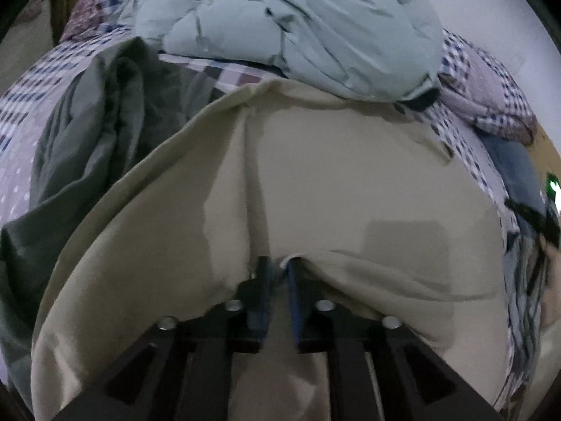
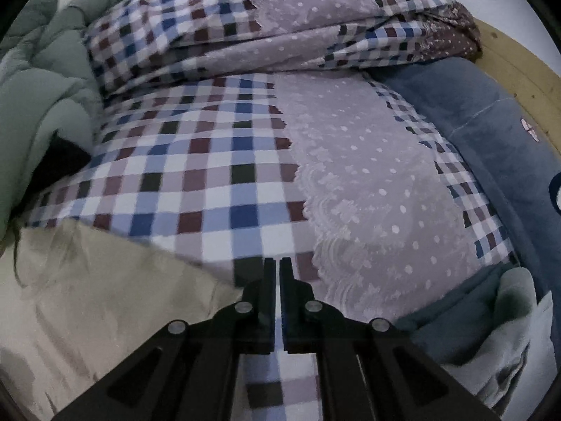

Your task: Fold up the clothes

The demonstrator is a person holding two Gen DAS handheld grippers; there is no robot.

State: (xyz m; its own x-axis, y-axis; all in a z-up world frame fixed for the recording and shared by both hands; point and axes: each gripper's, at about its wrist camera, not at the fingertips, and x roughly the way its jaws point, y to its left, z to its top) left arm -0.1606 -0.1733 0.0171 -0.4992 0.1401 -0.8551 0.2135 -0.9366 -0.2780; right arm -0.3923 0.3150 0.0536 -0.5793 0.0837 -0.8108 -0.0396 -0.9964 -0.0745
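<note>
Left fingers (image 1: 278,263) part-open over beige garment (image 1: 350,175), right fingers (image 2: 278,263) closed, empty; released fold may spring open.

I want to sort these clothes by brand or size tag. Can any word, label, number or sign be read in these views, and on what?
None can be read. The beige garment shows no tag or print.
The blue fabric bears a small pink motif, not lettering.
</note>
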